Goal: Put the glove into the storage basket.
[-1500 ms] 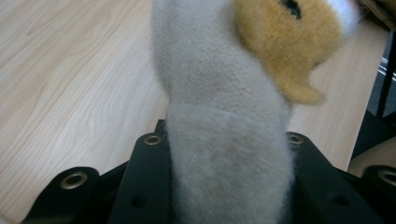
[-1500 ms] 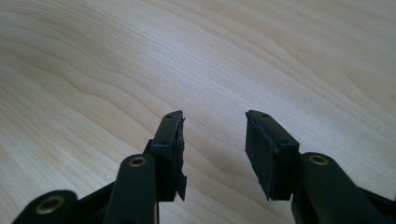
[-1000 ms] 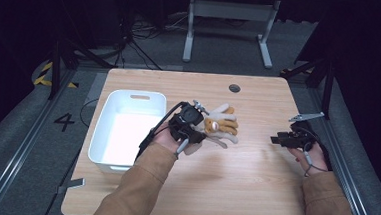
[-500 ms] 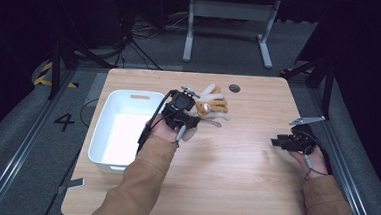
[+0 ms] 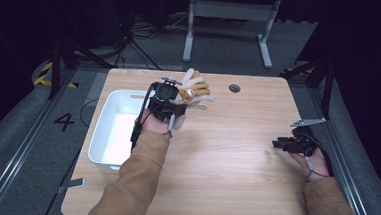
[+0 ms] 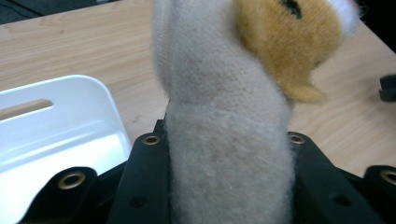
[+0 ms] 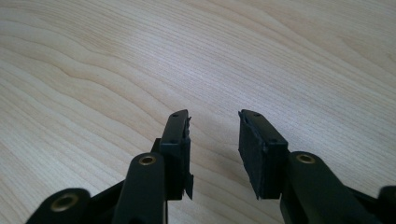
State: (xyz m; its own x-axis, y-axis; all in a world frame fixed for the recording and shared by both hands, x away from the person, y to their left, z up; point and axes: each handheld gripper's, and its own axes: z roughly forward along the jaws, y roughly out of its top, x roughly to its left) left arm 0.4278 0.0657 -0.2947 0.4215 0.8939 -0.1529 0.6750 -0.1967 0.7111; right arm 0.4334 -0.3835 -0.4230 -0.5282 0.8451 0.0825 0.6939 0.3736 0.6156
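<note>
Plush toy (image 5: 193, 90) clamped in the jaws of the left gripper (image 5: 171, 97), near the tabletop's (image 5: 235, 155) far edge beside the white bin (image 5: 107, 142). Right gripper (image 7: 214, 140) jaws, just closing, are seen apart with nothing between them.

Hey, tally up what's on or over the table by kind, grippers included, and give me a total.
Plush toys: 1, the plush toy clamped in the left gripper
White bins: 1, the white bin
Grippers: 2, counting the right gripper, nothing between its jaws
Total: 4
</note>
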